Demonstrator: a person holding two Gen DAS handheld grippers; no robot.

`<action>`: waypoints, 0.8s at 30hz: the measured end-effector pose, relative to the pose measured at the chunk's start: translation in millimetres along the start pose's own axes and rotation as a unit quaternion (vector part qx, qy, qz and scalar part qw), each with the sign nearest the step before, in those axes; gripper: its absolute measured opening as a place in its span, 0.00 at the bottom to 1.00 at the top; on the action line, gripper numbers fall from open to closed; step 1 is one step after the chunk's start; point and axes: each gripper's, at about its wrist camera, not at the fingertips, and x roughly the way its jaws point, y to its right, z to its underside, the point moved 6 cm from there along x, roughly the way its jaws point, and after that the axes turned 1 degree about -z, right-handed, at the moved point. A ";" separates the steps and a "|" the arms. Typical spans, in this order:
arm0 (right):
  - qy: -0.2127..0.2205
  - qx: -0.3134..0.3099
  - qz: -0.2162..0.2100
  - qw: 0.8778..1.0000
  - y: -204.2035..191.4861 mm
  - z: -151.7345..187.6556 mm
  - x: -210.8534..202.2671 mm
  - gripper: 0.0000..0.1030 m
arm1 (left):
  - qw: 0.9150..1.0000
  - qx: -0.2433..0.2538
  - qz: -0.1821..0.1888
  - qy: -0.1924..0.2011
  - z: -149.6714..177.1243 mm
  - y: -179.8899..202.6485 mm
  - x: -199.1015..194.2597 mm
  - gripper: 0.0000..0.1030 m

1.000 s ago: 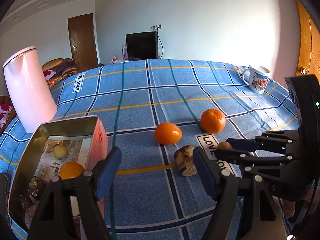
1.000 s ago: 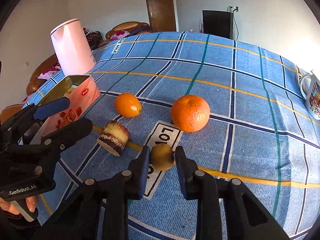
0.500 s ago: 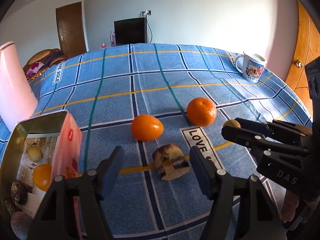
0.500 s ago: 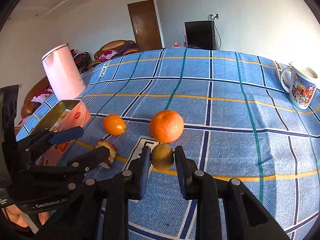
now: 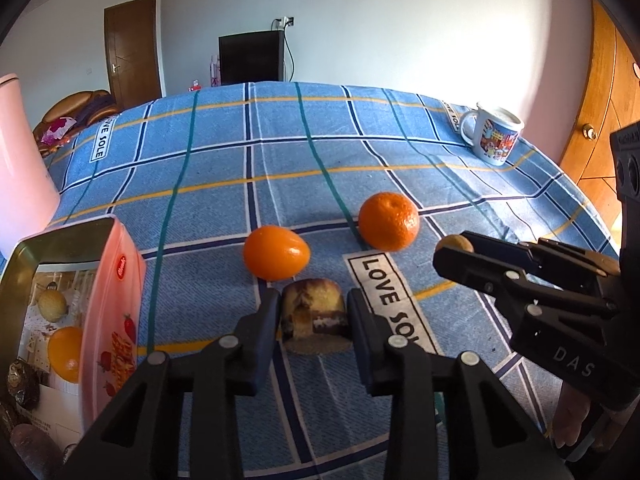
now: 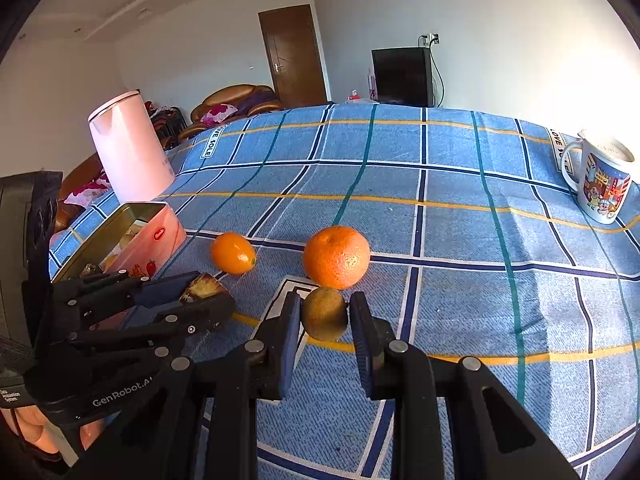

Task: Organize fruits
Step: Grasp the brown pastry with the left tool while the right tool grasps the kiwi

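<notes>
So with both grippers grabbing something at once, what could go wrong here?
The kiwi in the right gripper is round and could slip out when lifted. The left gripper is around a soft cake piece, which may get crushed. The tin already holds items, so room may be short.

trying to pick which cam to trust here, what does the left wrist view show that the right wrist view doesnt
Only the left wrist view looks down into the tin: a small orange fruit and a pale round one lie inside. It also shows the cake piece between the left gripper fingers.

Only the right wrist view shows the kiwi whole, between the right gripper fingers, and the whole pink kettle.

Both show the big orange, the small orange and the mug.
</notes>
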 end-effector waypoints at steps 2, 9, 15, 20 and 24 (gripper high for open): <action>0.007 -0.002 -0.003 1.000 -0.9 -0.6 -2.6 0.26 | 1.000 0.004 -0.004 0.009 -1.2 0.9 -3.1 0.35; 0.032 -0.011 -0.011 0.999 -4.5 -3.1 -11.5 0.26 | 0.999 0.014 -0.027 0.039 -4.4 2.2 -14.5 0.35; 0.050 -0.015 -0.016 0.999 -7.0 -5.0 -17.9 0.26 | 0.997 0.012 -0.039 0.065 -5.7 -0.4 -25.6 0.35; 0.065 -0.019 -0.018 0.998 -9.5 -6.0 -23.7 0.26 | 0.995 0.008 -0.047 0.084 -7.3 -2.3 -32.6 0.35; 0.076 -0.021 -0.019 0.997 -10.2 -6.8 -27.6 0.26 | 0.994 0.009 -0.052 0.096 -7.9 -2.3 -36.9 0.35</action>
